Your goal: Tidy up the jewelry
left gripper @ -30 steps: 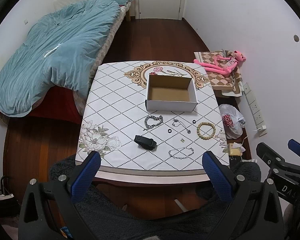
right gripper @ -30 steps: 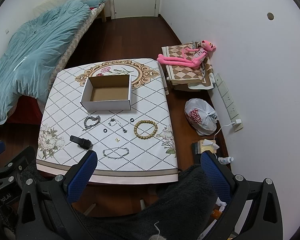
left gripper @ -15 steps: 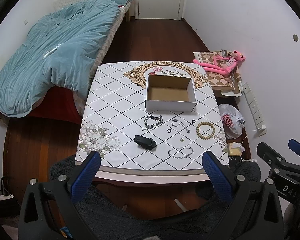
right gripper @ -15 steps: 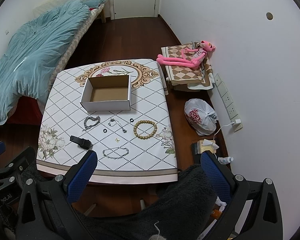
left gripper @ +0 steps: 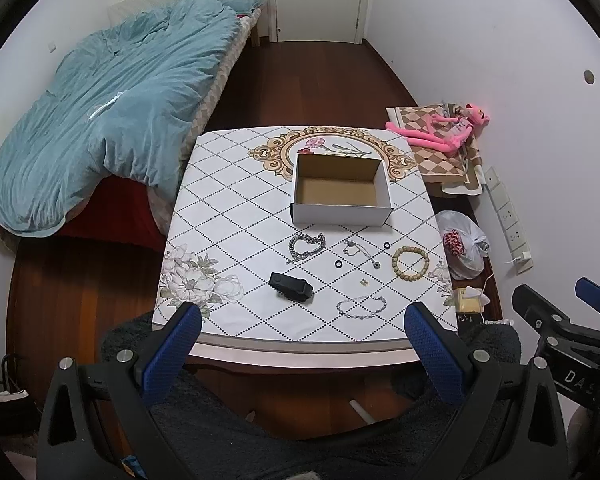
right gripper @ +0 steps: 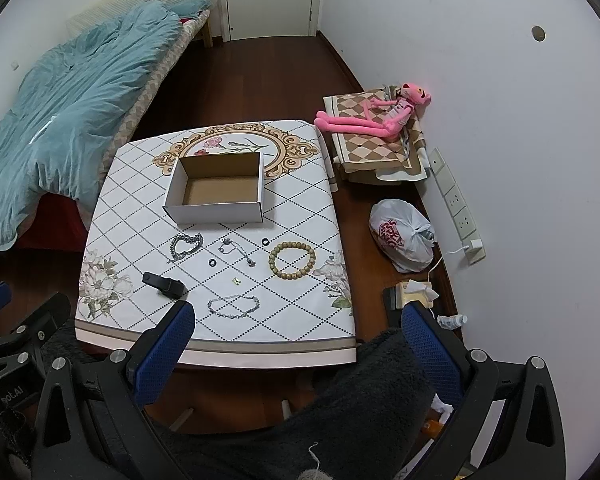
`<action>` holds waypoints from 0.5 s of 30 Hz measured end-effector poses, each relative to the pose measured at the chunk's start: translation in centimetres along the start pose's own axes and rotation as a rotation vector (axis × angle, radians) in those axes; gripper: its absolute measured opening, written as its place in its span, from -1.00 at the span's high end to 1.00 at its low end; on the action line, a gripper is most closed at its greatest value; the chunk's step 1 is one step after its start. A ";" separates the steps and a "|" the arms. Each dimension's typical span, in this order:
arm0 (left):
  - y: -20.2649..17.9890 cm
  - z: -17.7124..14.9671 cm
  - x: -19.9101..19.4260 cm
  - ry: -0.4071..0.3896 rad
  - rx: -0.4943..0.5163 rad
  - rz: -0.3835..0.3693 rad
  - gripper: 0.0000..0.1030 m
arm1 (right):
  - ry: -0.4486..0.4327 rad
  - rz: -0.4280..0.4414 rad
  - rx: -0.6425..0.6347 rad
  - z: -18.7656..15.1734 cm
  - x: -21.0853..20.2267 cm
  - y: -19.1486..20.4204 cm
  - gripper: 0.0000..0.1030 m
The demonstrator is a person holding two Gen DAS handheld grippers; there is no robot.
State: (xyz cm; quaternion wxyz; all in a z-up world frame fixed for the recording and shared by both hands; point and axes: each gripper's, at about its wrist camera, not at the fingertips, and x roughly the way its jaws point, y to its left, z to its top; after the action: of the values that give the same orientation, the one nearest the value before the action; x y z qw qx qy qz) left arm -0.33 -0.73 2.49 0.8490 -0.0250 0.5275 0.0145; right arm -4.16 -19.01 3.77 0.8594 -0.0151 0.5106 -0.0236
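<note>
White letters "DAS" show on the black body of the right gripper (left gripper: 580, 376), cut off at the frame edge. On the left gripper (right gripper: 4, 400), a partly hidden white word ends in "ot.AI". The plastic bag's (right gripper: 402, 236) red print is unreadable.

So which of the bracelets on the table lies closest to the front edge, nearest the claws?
The thin silver chain bracelet; the chunky silver one and the wooden bead bracelet lie farther back, toward the box.
</note>
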 end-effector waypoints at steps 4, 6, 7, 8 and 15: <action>0.0 -0.1 -0.1 -0.003 0.001 -0.001 -1.00 | 0.000 -0.002 0.000 -0.1 0.1 0.0 -1.00; 0.0 0.0 -0.1 -0.002 0.001 -0.002 -1.00 | -0.004 -0.003 0.001 -0.1 0.0 0.1 -1.00; 0.0 0.0 -0.1 -0.003 0.000 -0.003 -1.00 | -0.005 -0.002 0.002 -0.1 -0.1 0.1 -1.00; 0.0 -0.1 0.0 -0.004 0.000 -0.002 -1.00 | -0.008 -0.002 0.003 -0.2 -0.2 0.1 -1.00; 0.1 0.6 1.2 -0.029 0.001 0.035 -1.00 | -0.015 -0.001 0.022 -0.2 0.5 -0.3 -1.00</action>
State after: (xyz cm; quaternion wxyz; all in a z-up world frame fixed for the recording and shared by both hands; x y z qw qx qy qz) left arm 0.78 -0.61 1.66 0.8563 -0.0154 0.5154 0.0294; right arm -4.09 -19.36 3.28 0.8633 -0.0058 0.5038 -0.0296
